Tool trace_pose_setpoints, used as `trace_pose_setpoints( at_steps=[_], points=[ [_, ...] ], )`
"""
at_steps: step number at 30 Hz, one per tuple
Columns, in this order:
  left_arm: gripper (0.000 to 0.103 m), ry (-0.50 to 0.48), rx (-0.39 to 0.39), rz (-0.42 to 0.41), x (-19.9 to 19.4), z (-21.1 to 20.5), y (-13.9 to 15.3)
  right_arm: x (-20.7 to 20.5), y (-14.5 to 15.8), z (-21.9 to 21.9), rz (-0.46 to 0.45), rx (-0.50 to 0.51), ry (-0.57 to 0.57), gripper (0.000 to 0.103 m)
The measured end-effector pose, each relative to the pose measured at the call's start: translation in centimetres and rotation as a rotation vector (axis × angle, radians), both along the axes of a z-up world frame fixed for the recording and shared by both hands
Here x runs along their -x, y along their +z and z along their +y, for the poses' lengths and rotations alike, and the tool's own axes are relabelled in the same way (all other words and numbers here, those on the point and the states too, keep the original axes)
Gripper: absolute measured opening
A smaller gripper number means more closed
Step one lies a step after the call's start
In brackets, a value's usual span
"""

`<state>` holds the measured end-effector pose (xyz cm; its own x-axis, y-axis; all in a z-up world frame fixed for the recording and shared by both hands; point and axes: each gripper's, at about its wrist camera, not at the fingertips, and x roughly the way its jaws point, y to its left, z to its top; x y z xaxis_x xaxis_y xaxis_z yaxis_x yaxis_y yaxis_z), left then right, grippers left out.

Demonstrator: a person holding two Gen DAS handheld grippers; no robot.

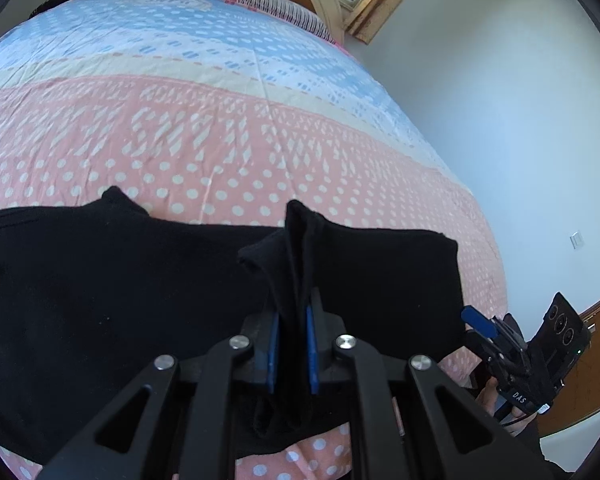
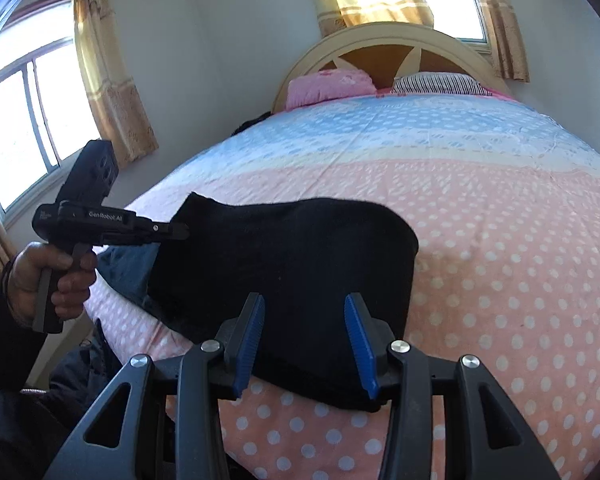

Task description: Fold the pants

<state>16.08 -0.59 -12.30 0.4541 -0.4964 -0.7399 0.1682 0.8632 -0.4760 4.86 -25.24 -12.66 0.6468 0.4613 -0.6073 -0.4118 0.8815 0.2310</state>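
Note:
The black pants (image 1: pixel 100 280) lie folded on the pink dotted bedspread (image 1: pixel 220 140) near the bed's front edge. My left gripper (image 1: pixel 294 312) is shut on a bunched fold of the pants, which stands up between its blue pads. In the right wrist view the left gripper (image 2: pixel 182 233) pinches the pants (image 2: pixel 300 272) at their left end. My right gripper (image 2: pixel 305 320) is open and empty, its blue fingers spread just above the near edge of the pants. It also shows in the left wrist view (image 1: pixel 480 322) at the right, beside the pants.
The bed (image 2: pixel 500 200) fills both views, with a pink pillow (image 2: pixel 328 84), a striped pillow (image 2: pixel 436 82) and a curved headboard (image 2: pixel 380 40) at the far end. Windows with curtains (image 2: pixel 108 80) are behind and left. A white wall (image 1: pixel 500 120) is on the right.

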Motion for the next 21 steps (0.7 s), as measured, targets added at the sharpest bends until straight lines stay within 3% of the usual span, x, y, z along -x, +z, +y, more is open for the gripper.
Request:
trace_pose_setpoints(
  at_steps=[5, 10, 14, 16, 21],
  points=[
    [0.014, 0.003, -0.037, 0.035, -0.5, 0.0, -2.5, -1.0, -1.6, -0.1, 0.073, 0.029, -0.007, 0.044],
    [0.019, -0.009, -0.122, -0.027, 0.1, -0.9, -1.9, -0.9, -1.3, -0.1, 0.046, 0.022, -0.007, 0.044],
    [0.033, -0.039, -0.209, -0.074, 1.2, -1.9, -1.6, -1.6, 1.1, 0.2, -0.039, -0.002, -0.011, 0.045],
    [0.040, -0.050, -0.225, -0.080, 1.6, -2.1, -1.8, -3.3, 1.7, 0.1, -0.037, -0.025, -0.042, 0.056],
    [0.042, -0.057, -0.264, -0.099, 1.7, -2.4, -1.9, -8.9, -1.3, -0.6, 0.169, -0.051, -0.111, 0.058]
  ],
)
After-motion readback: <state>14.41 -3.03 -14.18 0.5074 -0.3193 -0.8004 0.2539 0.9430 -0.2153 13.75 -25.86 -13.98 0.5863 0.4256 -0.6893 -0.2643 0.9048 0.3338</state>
